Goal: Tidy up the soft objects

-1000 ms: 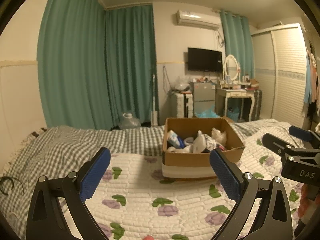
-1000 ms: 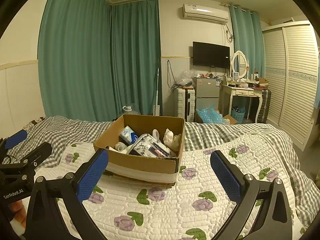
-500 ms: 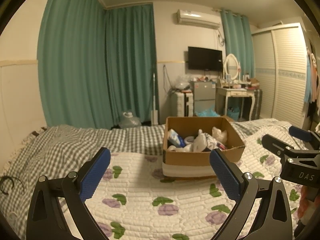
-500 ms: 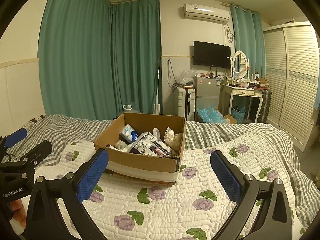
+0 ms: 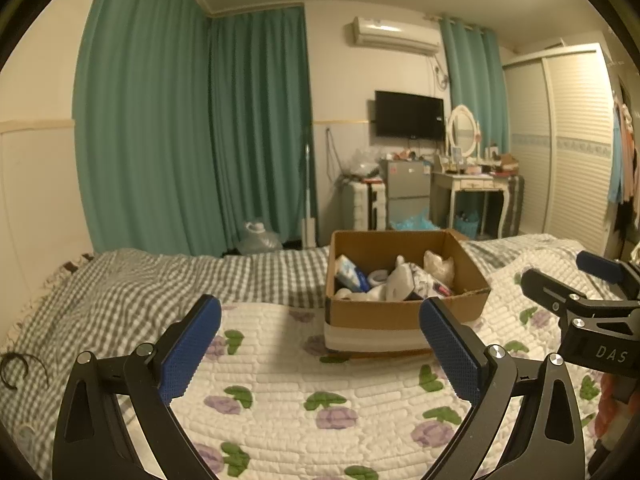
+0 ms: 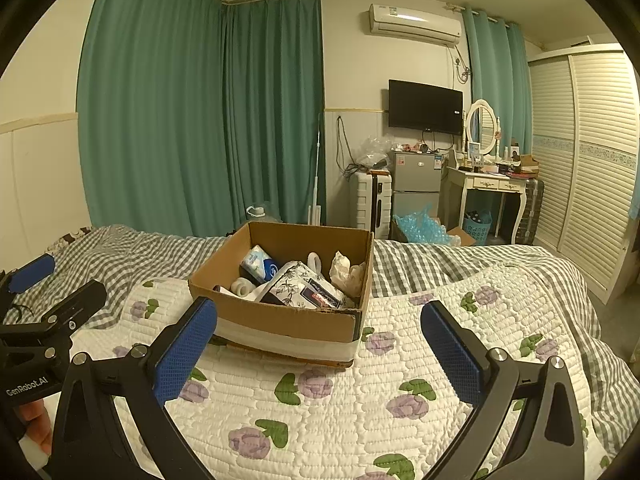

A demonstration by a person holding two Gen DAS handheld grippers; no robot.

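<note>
An open cardboard box point(image 5: 400, 314) stands on the quilted bed point(image 5: 288, 384), also in the right wrist view point(image 6: 280, 322). It holds several soft items: a blue-white tissue pack point(image 6: 258, 266), a white roll point(image 6: 242, 286), a floral pouch point(image 6: 298, 286) and a crumpled cream bag point(image 6: 346, 274). My left gripper point(image 5: 320, 344) is open and empty, held above the quilt short of the box. My right gripper point(image 6: 320, 346) is open and empty, also short of the box. Each gripper shows at the edge of the other's view.
A grey checked blanket point(image 5: 120, 284) covers the far and left part of the bed. A dark hair tie point(image 5: 14, 366) lies at the left. Beyond the bed are green curtains point(image 5: 192, 128), a small fridge point(image 6: 414, 184), a dressing table point(image 6: 484, 184) and a slatted wardrobe point(image 6: 584, 152).
Both views have shifted only slightly. The box sits a little lower and closer in the frames. Both grippers stay open.
</note>
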